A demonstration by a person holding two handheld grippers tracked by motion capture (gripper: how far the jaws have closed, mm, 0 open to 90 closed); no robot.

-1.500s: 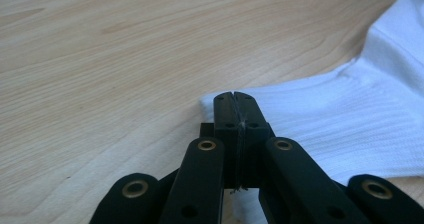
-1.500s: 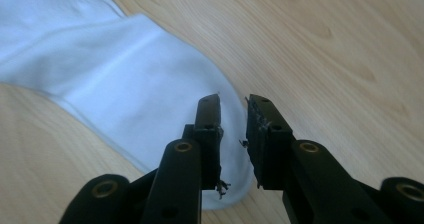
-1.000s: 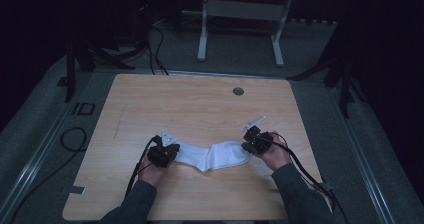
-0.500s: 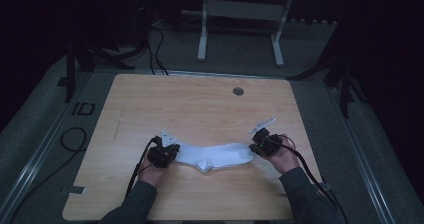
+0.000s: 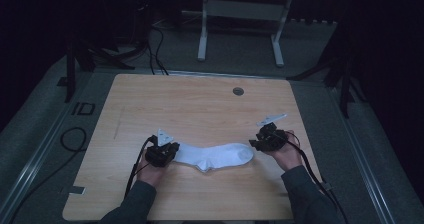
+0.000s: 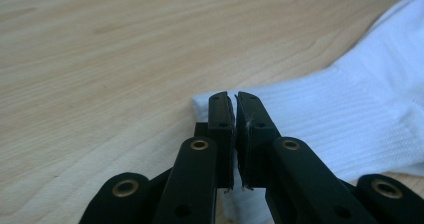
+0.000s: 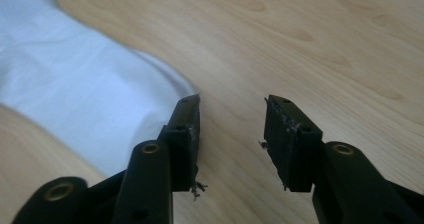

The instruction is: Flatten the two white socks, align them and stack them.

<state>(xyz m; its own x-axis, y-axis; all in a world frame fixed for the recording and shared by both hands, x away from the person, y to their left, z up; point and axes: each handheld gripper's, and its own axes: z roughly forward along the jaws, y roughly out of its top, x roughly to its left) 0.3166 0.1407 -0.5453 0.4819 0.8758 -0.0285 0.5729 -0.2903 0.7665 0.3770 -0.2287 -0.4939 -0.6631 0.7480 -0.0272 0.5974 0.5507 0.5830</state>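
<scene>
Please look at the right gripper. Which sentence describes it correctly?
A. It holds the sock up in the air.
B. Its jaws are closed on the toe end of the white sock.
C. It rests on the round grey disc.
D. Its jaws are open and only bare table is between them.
D: the right gripper has just been opening; wood shows between its jaws, and the white sock lies beside one jaw.

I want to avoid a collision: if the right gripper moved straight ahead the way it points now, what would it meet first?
Probably only bare table. The right gripper has open jaws with wood between and ahead of them; the white sock lies off beside one jaw. Depth is hard to judge.
</scene>
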